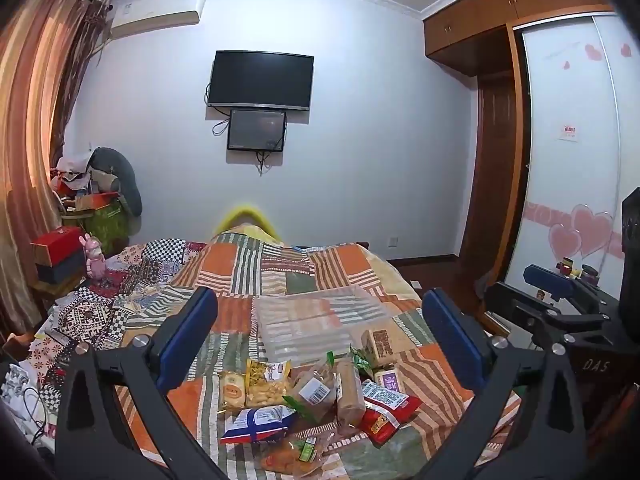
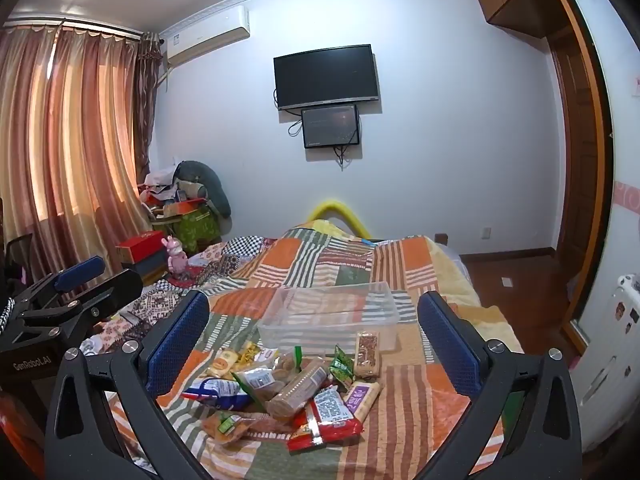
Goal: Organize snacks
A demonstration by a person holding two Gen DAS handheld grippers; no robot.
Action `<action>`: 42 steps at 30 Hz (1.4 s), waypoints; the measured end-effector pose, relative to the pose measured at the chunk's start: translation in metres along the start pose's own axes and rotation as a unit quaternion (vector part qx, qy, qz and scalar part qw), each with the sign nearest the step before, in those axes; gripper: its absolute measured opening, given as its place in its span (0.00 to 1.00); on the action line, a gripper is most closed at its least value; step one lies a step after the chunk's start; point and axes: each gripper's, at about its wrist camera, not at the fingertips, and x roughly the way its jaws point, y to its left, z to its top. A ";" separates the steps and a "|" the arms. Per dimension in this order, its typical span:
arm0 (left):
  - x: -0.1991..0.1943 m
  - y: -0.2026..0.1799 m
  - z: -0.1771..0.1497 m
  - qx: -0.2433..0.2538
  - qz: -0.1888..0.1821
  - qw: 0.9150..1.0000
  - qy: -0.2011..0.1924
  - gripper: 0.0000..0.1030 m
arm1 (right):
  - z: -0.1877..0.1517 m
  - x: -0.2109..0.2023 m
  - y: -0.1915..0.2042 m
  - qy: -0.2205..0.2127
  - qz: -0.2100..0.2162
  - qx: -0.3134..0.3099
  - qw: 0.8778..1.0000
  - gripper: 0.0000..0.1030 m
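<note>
Jaws of both grippers gape empty; clear bin (image 2: 328, 316) lies long-side across behind snack pile (image 2: 288, 392).

Patchwork bedspread (image 2: 400, 264): orange, green and white striped squares beside black-and-white checks. Clear plastic bin (image 2: 332, 312); snack packets in red (image 2: 324, 420), blue-and-white (image 2: 216, 394), green (image 2: 342, 366) and purple-labelled tan (image 2: 362, 398). Gripper pads (image 2: 176, 344) are blue; curtains (image 2: 80, 128) striped pink and cream.

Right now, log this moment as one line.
stage: not started | left hand-held gripper: open, empty | right hand-held gripper: open, empty | snacks: piled on bed | clear bin: empty, behind pile
</note>
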 end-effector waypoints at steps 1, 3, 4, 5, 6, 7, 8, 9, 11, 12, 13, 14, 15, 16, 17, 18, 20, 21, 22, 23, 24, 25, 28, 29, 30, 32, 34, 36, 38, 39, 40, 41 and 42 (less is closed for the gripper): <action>-0.001 0.002 0.000 -0.001 0.000 1.000 -0.001 1.00 | 0.000 0.000 0.000 0.000 0.000 0.000 1.000 1.00; -0.003 0.003 0.001 -0.002 -0.001 1.000 -0.002 1.00 | -0.001 0.002 0.000 0.000 0.001 0.000 1.000 1.00; -0.003 0.003 0.001 -0.002 -0.001 1.000 -0.002 1.00 | 0.000 0.002 0.000 -0.001 0.001 0.000 1.000 1.00; -0.003 0.003 0.001 -0.001 0.000 1.000 -0.003 1.00 | 0.000 0.003 0.001 -0.001 0.002 0.000 1.000 1.00; -0.003 0.003 0.000 -0.001 0.000 1.000 -0.003 1.00 | 0.002 0.000 -0.001 -0.002 0.002 0.001 1.000 1.00; -0.004 0.003 0.000 0.000 0.000 1.000 -0.004 1.00 | 0.002 0.000 -0.001 -0.003 0.002 0.001 1.000 1.00; -0.004 0.002 0.000 0.001 0.000 1.000 -0.004 1.00 | 0.002 0.000 -0.001 -0.003 0.002 0.001 1.000 1.00; -0.004 0.002 0.000 0.001 0.000 1.000 -0.004 1.00 | 0.003 -0.001 0.000 -0.003 0.001 0.001 1.000 1.00; -0.004 0.002 0.001 0.002 0.001 1.000 -0.004 1.00 | 0.003 -0.001 0.000 -0.004 0.001 0.002 1.000 1.00; -0.004 0.001 0.001 0.003 0.001 1.000 -0.004 1.00 | 0.004 -0.001 0.000 -0.004 0.002 0.002 1.000 1.00; -0.004 0.000 0.001 0.004 0.001 1.000 -0.004 1.00 | 0.004 -0.001 0.000 -0.004 0.002 0.002 1.000 1.00; -0.004 0.000 0.001 0.004 0.001 1.000 -0.005 1.00 | 0.005 -0.003 0.000 -0.005 0.002 0.002 1.000 1.00; -0.005 0.000 0.001 0.005 0.001 1.000 -0.005 1.00 | 0.005 -0.003 0.001 -0.006 0.002 0.002 1.000 1.00; -0.004 0.000 0.001 0.006 0.001 1.000 -0.005 1.00 | 0.005 -0.004 0.000 -0.006 0.003 0.002 1.000 1.00; -0.004 -0.001 0.002 0.006 0.001 1.000 -0.004 1.00 | 0.005 -0.004 0.001 -0.006 0.003 0.002 1.000 1.00; -0.004 -0.001 0.002 0.006 0.001 1.000 -0.005 1.00 | 0.006 -0.005 0.000 -0.006 0.003 0.002 1.000 1.00; -0.004 -0.001 0.002 0.007 0.001 1.000 -0.005 1.00 | 0.006 -0.005 0.000 -0.006 0.003 0.002 1.000 1.00; -0.004 -0.002 0.002 0.007 0.001 1.000 -0.005 1.00 | 0.006 -0.005 0.000 -0.006 0.003 0.002 1.000 1.00; -0.004 -0.002 0.002 0.008 0.001 1.000 -0.006 1.00 | 0.006 -0.005 0.000 -0.006 0.003 0.002 1.000 1.00; -0.004 -0.002 0.002 0.008 0.001 1.000 -0.006 1.00 | 0.006 -0.004 0.000 -0.007 0.003 0.002 1.000 1.00; -0.004 -0.002 0.002 0.008 0.001 1.000 -0.006 1.00 | 0.006 -0.004 -0.001 -0.007 0.004 0.003 1.000 1.00; -0.004 -0.002 0.002 0.008 0.001 1.000 -0.005 1.00 | 0.006 -0.004 0.000 -0.007 0.004 0.003 1.000 1.00; -0.004 -0.002 0.001 0.008 0.000 1.000 -0.005 1.00 | 0.006 -0.004 0.000 -0.008 0.004 0.003 1.000 1.00; -0.005 -0.002 0.001 0.008 0.000 1.000 -0.005 1.00 | 0.006 -0.004 -0.001 -0.007 0.004 0.003 1.000 1.00; -0.005 -0.002 0.002 0.007 0.000 1.000 -0.005 1.00 | 0.006 -0.005 -0.001 -0.007 0.004 0.003 1.000 1.00; -0.005 -0.001 0.002 0.008 0.000 1.000 -0.005 1.00 | 0.006 -0.005 0.000 -0.007 0.005 0.003 1.000 1.00; -0.005 -0.001 0.002 0.008 0.000 1.000 -0.005 1.00 | 0.006 -0.005 0.000 -0.007 0.005 0.002 1.000 1.00; -0.005 -0.001 0.002 0.007 0.000 1.000 -0.005 1.00 | 0.006 -0.006 0.002 -0.008 0.005 0.001 1.000 1.00; -0.005 -0.002 0.002 0.006 -0.001 1.000 -0.004 1.00 | 0.007 -0.006 0.003 -0.007 0.005 0.001 1.000 1.00; -0.005 -0.001 0.002 0.006 -0.001 1.000 -0.003 1.00 | 0.006 -0.006 0.003 -0.007 0.005 0.001 1.000 1.00; -0.005 0.000 0.002 0.006 -0.001 1.000 -0.003 1.00 | 0.007 -0.007 0.003 -0.007 0.005 0.001 1.000 1.00; -0.005 0.000 0.002 0.006 0.000 1.000 -0.003 1.00 | 0.007 -0.007 0.004 -0.006 0.005 0.000 1.000 1.00; -0.005 0.000 0.002 0.005 0.000 1.000 -0.002 1.00 | 0.007 -0.007 0.004 -0.006 0.005 -0.001 1.000 1.00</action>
